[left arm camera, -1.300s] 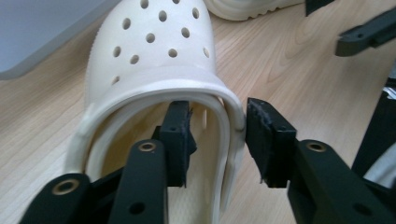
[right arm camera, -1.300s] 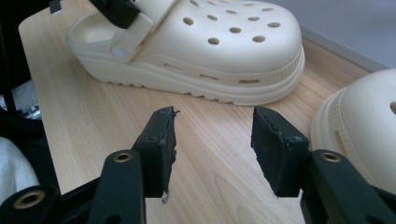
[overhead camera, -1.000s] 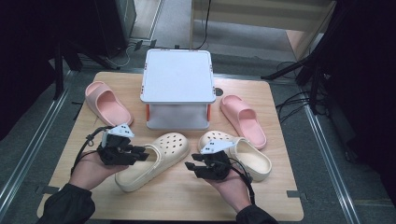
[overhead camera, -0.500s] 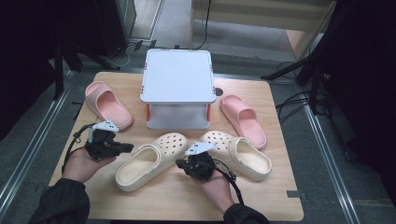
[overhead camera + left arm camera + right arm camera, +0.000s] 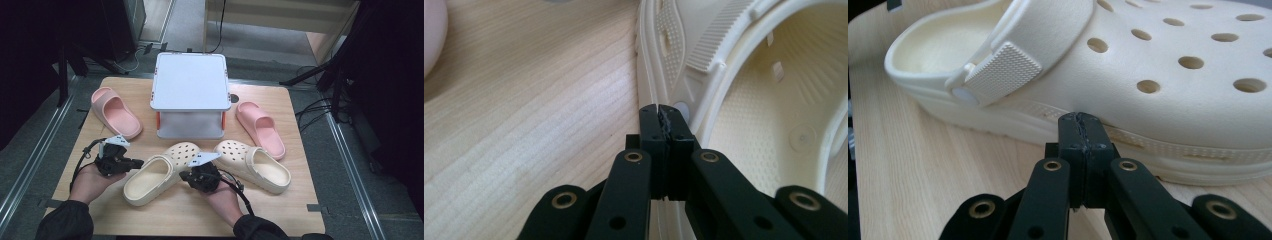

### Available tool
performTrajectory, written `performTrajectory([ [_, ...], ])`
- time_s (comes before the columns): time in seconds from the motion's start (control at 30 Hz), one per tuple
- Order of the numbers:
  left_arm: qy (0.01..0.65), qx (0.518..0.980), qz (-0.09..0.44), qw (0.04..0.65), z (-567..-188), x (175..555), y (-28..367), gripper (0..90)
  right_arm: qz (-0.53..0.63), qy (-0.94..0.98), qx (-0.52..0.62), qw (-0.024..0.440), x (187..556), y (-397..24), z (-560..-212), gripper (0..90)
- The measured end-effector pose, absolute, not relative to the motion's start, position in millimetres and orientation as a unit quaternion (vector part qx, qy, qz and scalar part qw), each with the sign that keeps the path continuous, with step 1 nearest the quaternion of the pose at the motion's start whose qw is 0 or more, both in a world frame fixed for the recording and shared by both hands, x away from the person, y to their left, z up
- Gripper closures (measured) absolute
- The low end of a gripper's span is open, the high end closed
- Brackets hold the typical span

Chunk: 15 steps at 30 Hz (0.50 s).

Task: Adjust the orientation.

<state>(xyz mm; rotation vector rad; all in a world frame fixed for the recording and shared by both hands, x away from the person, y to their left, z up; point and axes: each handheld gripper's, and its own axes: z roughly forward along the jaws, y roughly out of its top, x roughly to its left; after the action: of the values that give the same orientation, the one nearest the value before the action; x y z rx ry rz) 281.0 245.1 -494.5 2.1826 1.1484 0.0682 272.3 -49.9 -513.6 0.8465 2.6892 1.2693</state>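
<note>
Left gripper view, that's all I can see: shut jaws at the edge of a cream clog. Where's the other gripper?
Observer: The right gripper, jaws shut, is at the opposite side of the same cream clog.
Operator: Is there another clog?
Observer: Yes, a second cream clog lies to its right, toes close together.
Operator: Anything behind them?
Observer: A white stand, a pink slide left of it and a second pink slide right of it.

Tabletop (image 5: pixel 300 215): light wood, square.
White stand (image 5: pixel 189 82): at the back middle, open beneath.
Left pink slide (image 5: pixel 114 111): beside the stand.
Right pink slide (image 5: pixel 260 127): angled, right of the stand.
Second cream clog (image 5: pixel 252 164): front right.
</note>
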Motion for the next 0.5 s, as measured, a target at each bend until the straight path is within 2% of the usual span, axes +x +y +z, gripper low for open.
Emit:
performTrajectory([
  [0.5,0.412,0.846,0.010,0.338,-496.1,267.2,223.9,89.5,0.400,0.863,0.308,0.021,290.6,-58.5,-510.2,90.0],
])
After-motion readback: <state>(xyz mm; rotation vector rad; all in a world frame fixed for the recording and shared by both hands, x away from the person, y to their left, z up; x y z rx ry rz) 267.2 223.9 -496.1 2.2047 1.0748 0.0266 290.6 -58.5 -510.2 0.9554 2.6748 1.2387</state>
